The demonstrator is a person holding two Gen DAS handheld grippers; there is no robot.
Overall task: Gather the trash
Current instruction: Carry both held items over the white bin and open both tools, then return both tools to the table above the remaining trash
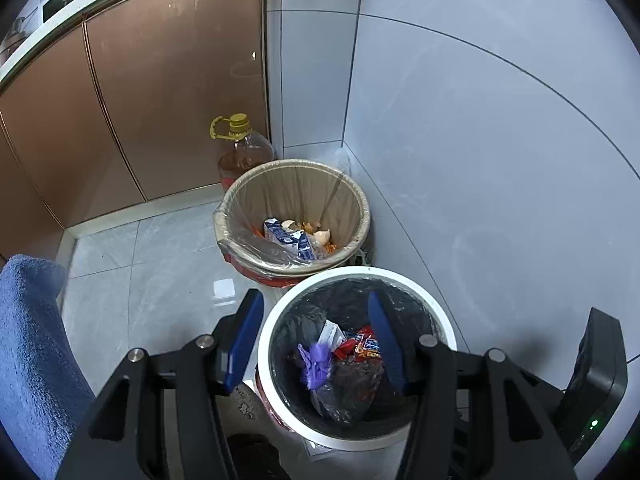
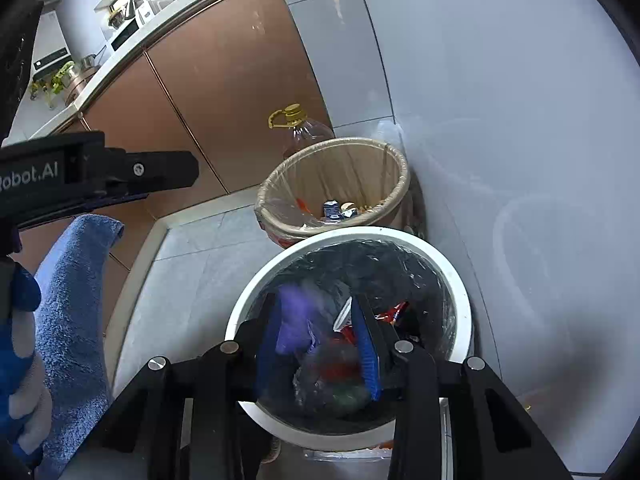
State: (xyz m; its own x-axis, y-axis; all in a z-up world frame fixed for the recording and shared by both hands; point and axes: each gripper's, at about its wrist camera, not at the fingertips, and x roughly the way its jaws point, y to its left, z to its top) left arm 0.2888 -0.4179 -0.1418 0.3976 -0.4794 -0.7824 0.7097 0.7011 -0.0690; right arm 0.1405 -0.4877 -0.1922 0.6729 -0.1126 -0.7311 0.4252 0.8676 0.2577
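A white-rimmed bin [image 1: 448, 332] [image 2: 460, 276] with a black liner stands on the floor against the wall. In it lie a crumpled purple piece [image 1: 316, 362] [image 2: 294, 320], red wrappers [image 1: 362, 346] and a white slip. My left gripper [image 1: 314, 298] is open above the bin, its left finger outside the rim and its right finger over the liner. My right gripper [image 2: 316, 300] hangs open over the same bin. The purple piece shows blurred between its fingers, and the pads do not press on it. Behind stands a tan bin [image 1: 240, 188] [image 2: 400, 184] with a clear liner, holding a blue carton [image 1: 288, 236] and eggshells.
A yellow-capped oil jug [image 1: 240, 148] [image 2: 296, 126] stands behind the tan bin by the brown cabinet doors [image 1: 160, 92]. A blue towel [image 1: 28, 344] [image 2: 72, 312] hangs at the left. A gloved hand [image 2: 20, 360] holds the left gripper. Grey floor tiles [image 1: 160, 280] lie left of the bins.
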